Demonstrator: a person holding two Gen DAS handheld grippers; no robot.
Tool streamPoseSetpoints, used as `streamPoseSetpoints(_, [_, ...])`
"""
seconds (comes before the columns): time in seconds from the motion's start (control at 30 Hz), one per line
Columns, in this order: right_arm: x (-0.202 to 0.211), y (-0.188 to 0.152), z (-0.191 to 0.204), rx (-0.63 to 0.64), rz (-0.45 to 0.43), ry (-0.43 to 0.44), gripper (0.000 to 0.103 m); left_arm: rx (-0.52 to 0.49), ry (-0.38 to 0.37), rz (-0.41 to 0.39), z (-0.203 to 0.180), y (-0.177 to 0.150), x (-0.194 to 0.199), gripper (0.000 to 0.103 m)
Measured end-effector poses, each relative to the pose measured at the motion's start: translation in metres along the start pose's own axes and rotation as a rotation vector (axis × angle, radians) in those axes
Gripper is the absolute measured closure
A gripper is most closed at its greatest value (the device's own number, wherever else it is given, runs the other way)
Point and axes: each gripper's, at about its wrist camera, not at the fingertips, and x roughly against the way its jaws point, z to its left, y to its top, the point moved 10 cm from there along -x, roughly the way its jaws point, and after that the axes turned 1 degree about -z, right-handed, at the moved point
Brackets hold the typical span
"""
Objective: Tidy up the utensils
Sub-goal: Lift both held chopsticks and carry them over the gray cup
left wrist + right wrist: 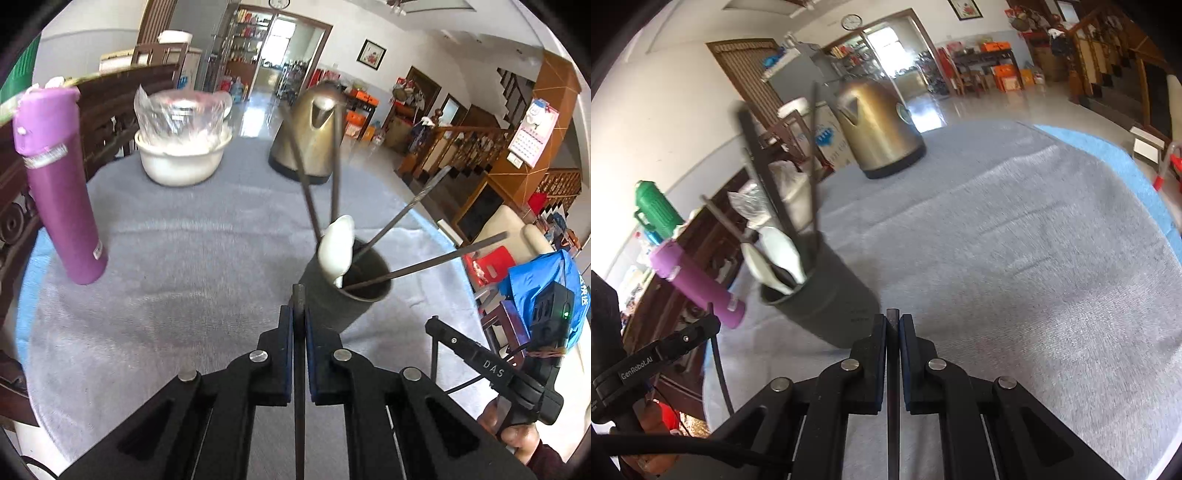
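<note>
A dark grey utensil cup (341,295) stands on the grey cloth, holding several dark chopsticks (424,264) and white spoons (337,249). My left gripper (299,325) is shut on a dark chopstick (299,369), its tip just left of the cup's near side. In the right wrist view the same cup (827,295) stands to the left with spoons (779,254) and chopsticks (764,173) in it. My right gripper (893,332) is shut on another dark chopstick (892,387), just right of the cup's base.
A purple flask (61,184) stands at the left, a white bowl with a plastic-wrapped dish (183,147) at the back, a brass-coloured kettle (314,136) behind the cup. The table (166,258) edge curves along the right. The right-hand gripper's body (517,373) shows at lower right.
</note>
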Motion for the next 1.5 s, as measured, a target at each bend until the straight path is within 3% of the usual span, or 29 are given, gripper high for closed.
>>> streamPoseSetpoints(0.4, [0.050,0.009,0.038,0.060,-0.110,0.081,0.095,-0.060,-0.017,-0.139,-0.031,0.008,0.082,0.096])
streamPoseSetpoints(0.8, [0.096,0.043,0.069,0.103,-0.241,0.125,0.096,-0.119,-0.014,-0.232,-0.054,0.027,0.116,0.096])
streamPoseSetpoints(1.23, [0.123,0.121,0.107,0.169,-0.420,0.141,0.095,-0.192,0.011,-0.334,-0.074,0.092,0.134,0.096])
streamPoseSetpoints(1.5, [0.125,0.166,0.122,0.154,-0.530,0.108,0.095,-0.200,0.006,-0.436,-0.085,0.144,0.143,0.096])
